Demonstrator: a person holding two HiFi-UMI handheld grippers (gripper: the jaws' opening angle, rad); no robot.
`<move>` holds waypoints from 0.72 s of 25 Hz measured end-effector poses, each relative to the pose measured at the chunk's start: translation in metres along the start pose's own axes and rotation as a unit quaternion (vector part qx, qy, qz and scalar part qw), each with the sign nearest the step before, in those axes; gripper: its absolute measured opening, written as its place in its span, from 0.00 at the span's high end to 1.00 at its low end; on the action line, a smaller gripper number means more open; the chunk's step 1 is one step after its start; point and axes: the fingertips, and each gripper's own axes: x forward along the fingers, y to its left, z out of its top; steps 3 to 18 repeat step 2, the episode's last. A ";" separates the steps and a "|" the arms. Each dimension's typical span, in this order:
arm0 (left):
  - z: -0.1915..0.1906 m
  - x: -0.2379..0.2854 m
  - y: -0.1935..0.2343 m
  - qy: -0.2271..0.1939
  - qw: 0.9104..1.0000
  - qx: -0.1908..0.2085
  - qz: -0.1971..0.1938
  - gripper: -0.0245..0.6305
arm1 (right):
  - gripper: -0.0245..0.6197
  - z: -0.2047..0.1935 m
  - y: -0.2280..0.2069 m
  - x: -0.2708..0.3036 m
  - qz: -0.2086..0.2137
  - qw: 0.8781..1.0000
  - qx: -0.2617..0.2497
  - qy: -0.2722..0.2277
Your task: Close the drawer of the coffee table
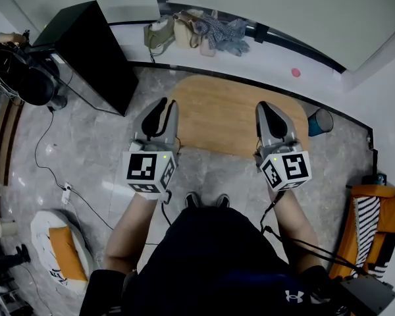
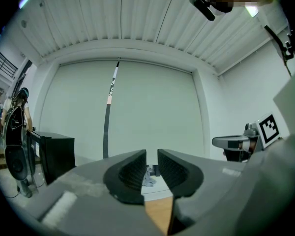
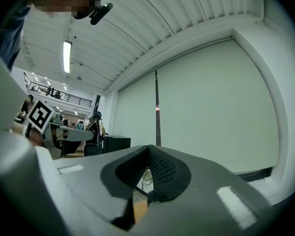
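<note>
The coffee table [image 1: 224,114] has a light wooden top and stands just in front of the person's feet. Its drawer shows in no view. My left gripper [image 1: 168,104] hovers level over the table's near left edge. In the left gripper view, my left gripper [image 2: 152,154] has a slim gap between its jaws and nothing in it. A strip of the table top [image 2: 160,213] shows below it. My right gripper [image 1: 264,105] hovers over the near right edge. In the right gripper view, my right gripper [image 3: 148,149] is shut and empty.
A black cabinet [image 1: 92,45] stands at the left of the table. Bags and cloth [image 1: 197,30] lie along the far wall. A dark round bin [image 1: 320,121] sits at the table's right end, an orange chair [image 1: 382,229] at the near right. A cable [image 1: 52,170] runs over the floor at the left.
</note>
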 end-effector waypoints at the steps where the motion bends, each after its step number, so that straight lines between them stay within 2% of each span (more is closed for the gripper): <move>1: 0.000 -0.001 -0.001 0.000 1.000 0.000 0.000 0.84 | 0.96 0.000 0.001 -0.001 0.000 1.000 0.000 0.000; 18: 0.000 -0.002 -0.001 0.001 1.000 -0.001 0.000 0.84 | 0.96 0.000 0.001 -0.002 0.000 1.000 0.000 0.001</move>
